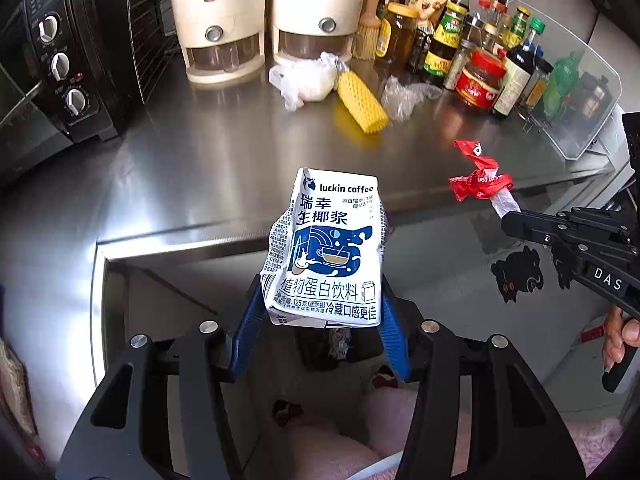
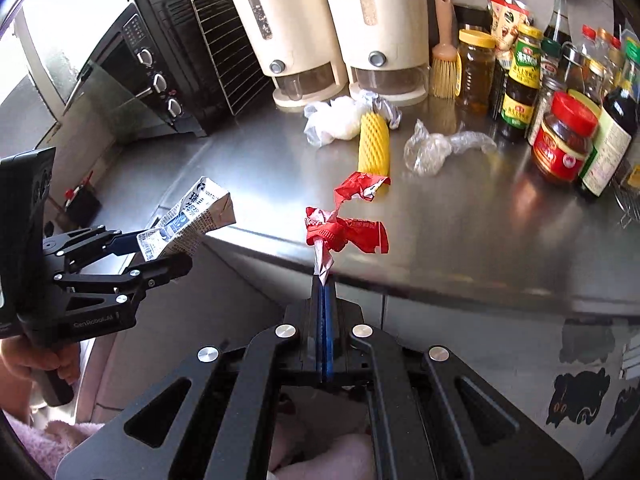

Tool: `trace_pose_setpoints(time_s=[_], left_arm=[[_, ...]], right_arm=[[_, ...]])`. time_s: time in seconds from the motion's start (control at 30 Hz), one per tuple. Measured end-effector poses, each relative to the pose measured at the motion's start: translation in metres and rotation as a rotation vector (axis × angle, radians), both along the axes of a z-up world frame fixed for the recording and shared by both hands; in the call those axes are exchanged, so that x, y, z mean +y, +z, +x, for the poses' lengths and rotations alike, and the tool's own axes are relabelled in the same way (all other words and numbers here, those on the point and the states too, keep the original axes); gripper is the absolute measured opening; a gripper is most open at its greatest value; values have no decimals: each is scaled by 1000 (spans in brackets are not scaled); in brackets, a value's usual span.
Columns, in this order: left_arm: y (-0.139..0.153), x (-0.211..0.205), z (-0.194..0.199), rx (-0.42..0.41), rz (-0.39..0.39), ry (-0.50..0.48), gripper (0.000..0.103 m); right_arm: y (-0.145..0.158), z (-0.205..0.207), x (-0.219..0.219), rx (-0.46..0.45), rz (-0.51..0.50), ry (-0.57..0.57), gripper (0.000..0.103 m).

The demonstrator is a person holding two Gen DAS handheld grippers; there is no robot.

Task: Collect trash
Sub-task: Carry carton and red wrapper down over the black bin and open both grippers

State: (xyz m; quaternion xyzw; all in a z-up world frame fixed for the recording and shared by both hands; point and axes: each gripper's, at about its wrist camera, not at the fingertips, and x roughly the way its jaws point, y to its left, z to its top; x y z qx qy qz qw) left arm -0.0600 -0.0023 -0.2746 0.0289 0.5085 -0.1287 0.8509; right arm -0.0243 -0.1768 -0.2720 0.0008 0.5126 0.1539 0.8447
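Trash in both grippers: the left gripper [image 1: 320, 320] clamps a crumpled "luckin coffee" carton [image 1: 326, 248] off the counter edge, while the right gripper [image 2: 325, 280], jaws nearly closed, pinches a red wrapper [image 2: 346, 232] above the steel counter [image 2: 460, 232].

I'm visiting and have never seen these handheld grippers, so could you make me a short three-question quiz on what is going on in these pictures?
1. True or false: the left gripper holds a crushed drink carton.
2. What is the right gripper pinching? A) the yellow foam net B) a red wrapper C) the brush
3. Name one piece of trash still lying on the steel counter.

Key
1. True; its blue fingers clamp the carton's base.
2. B, the red wrapper, held off the counter's edge.
3. Any of: the yellow foam net, the white plastic bag, the clear plastic wrap.
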Motion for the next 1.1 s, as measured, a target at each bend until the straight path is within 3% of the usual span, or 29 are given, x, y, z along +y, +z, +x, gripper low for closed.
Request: trace_pose_setpoints(time_s=[0.27, 0.73, 1.1], left_arm=[[-79, -6, -25, 152, 25, -20, 50], [-222, -32, -18, 296, 86, -30, 50], [-288, -43, 5, 427, 79, -47, 51]], right_arm=[[-64, -35, -14, 133, -21, -38, 2], [-229, -30, -7, 401, -66, -67, 2], [-294, -2, -8, 511, 11, -141, 2]])
